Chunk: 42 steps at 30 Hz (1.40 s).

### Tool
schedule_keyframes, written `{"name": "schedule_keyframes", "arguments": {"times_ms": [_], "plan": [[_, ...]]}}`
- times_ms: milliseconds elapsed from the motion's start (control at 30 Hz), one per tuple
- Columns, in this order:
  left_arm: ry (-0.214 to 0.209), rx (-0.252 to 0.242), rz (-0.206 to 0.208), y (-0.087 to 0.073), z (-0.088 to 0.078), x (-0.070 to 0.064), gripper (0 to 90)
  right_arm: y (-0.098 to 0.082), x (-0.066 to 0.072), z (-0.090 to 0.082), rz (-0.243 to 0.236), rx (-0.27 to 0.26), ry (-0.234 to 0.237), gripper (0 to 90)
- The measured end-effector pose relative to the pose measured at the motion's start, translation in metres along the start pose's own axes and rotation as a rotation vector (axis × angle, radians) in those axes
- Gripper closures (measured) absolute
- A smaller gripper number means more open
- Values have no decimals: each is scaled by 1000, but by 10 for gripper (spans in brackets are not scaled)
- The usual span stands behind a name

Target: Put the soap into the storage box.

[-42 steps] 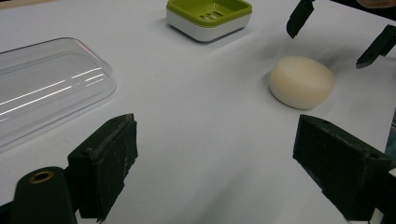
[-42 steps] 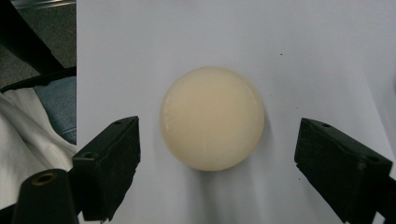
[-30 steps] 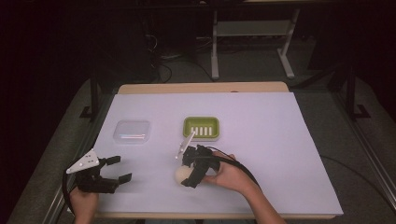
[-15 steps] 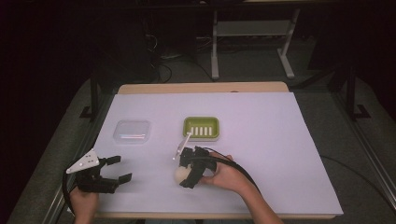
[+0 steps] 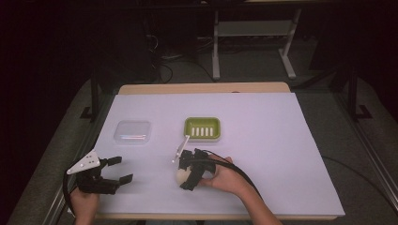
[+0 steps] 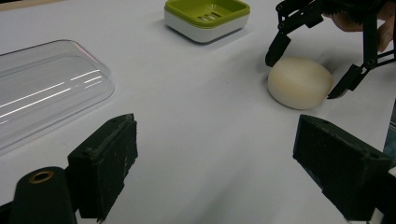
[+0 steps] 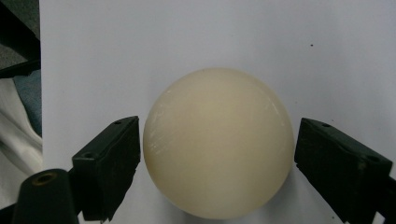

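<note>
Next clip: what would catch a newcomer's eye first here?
The cream round soap, sitting on the white table near the front edge, between the open jaws of the right gripper. Behind it sits a green soap dish, with a clear lid to its left.

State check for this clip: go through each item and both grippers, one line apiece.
Soap: lying on the table, between the right gripper's jaws, not yet clamped.
Soap dish: upright, empty.
Clear lid: lying on the table, apart from the dish.
Right gripper: open, jaws either side of the soap.
Left gripper: open, holding nothing.
</note>
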<state>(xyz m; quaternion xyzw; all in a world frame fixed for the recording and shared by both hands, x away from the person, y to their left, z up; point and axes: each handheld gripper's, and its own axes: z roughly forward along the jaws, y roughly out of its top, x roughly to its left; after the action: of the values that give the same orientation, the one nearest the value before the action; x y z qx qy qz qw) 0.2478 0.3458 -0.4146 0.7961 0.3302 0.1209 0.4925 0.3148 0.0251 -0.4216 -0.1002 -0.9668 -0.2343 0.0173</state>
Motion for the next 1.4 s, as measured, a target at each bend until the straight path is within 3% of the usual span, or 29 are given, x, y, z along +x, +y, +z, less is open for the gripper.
{"name": "schedule_keyframes", "arguments": {"times_ms": [567, 933, 1400], "plan": [[-1, -2, -2, 0, 0, 0, 132, 0, 0, 10, -8, 35, -21, 160], [-3, -4, 5, 0, 0, 0, 132, 0, 3, 8, -28, 33, -14, 230], [-4, -10, 1, 0, 0, 0, 132, 0, 5, 7, -44, 35, -23, 235]]}}
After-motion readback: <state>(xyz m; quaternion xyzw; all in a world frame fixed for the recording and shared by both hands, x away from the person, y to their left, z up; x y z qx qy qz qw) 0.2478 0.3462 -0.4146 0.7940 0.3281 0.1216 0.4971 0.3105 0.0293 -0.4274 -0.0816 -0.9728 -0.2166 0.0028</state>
